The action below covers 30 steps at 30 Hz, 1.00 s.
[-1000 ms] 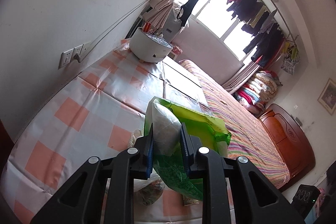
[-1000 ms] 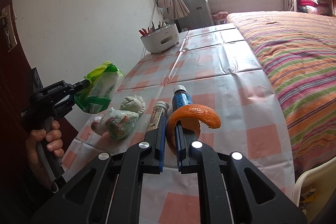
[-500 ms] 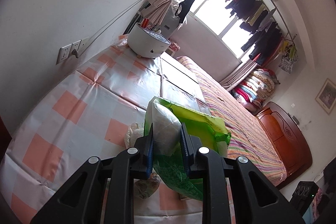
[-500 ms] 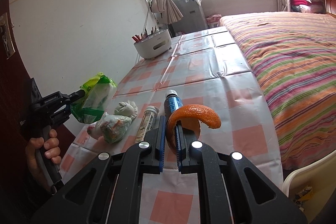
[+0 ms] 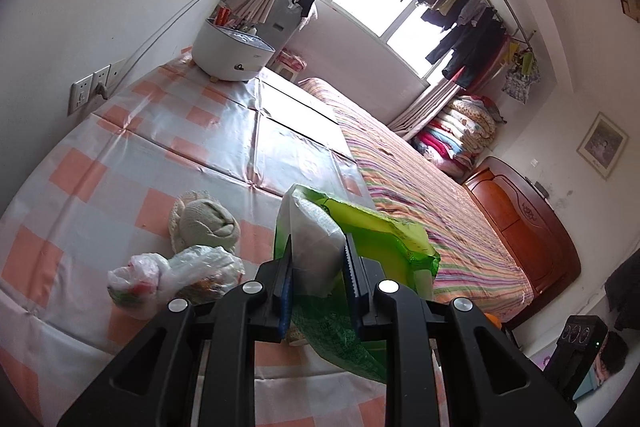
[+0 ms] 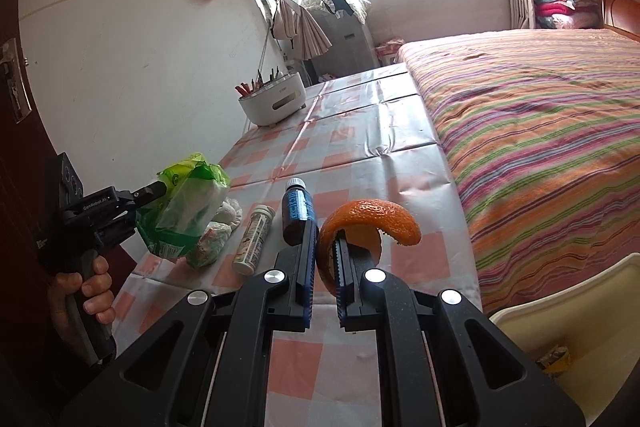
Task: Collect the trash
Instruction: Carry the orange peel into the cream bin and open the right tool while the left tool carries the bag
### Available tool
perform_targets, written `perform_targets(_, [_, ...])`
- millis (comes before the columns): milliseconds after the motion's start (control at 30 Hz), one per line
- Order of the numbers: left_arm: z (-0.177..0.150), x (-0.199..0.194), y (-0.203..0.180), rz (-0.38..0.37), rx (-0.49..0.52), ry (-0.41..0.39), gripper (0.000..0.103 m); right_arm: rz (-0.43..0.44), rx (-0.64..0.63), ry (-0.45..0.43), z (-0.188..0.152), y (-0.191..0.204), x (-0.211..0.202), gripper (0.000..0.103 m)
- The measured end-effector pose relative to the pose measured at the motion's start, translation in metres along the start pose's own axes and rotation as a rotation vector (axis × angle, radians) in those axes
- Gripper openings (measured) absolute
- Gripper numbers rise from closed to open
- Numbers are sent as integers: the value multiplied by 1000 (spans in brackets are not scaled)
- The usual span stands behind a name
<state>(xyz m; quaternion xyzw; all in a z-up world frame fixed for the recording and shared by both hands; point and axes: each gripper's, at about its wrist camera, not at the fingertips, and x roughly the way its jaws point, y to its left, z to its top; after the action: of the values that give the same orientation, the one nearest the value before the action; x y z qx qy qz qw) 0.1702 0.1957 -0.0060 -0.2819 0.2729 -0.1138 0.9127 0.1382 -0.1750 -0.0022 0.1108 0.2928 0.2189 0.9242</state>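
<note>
My left gripper (image 5: 317, 259) is shut on a green and clear plastic wrapper (image 5: 360, 239) held above the checked table (image 5: 120, 167); the right wrist view shows the same left gripper (image 6: 154, 193) and wrapper (image 6: 188, 195) at the table's left edge. My right gripper (image 6: 325, 247) is shut on a curled orange peel (image 6: 372, 219). On the table lie a knotted clear bag of scraps (image 5: 176, 275), a crumpled pale wad (image 5: 204, 223), a white tube (image 6: 254, 239) and a dark blue bottle (image 6: 298, 211).
A white round holder with pens (image 6: 274, 101) stands far back by the wall. A striped bed (image 6: 540, 131) runs along the table's right side. A cream bin (image 6: 568, 319) with a wrapper inside sits at lower right. A hand (image 6: 86, 295) grips the left tool.
Both grippers have drawn back from the table with their loads still held. In the left view the clear bag and pale wad have come into sight on the left.
</note>
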Motion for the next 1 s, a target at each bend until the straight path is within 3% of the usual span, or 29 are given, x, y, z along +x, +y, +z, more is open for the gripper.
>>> perform_targets(500, [-36,17,-62,-112,114,95,21,-127,49,-50,-14,-64,-64,8])
perform_targets(900, [-53,27,-95,-159,168,136,21,-219,106,-13,-36,-104,-83,12])
perform_targets(933, [-54,28,-98,-160,174,139,21,-221,109,-12,-36,-105,-83,14])
perform_targets(967, [-56,29,-100,-162,178,141,21,-235,110,0,-37,-106,-82,32])
perform_targets(1000, [-57,29,-101,-165,181,143,21,-245,109,22,-39,-108,-80,43])
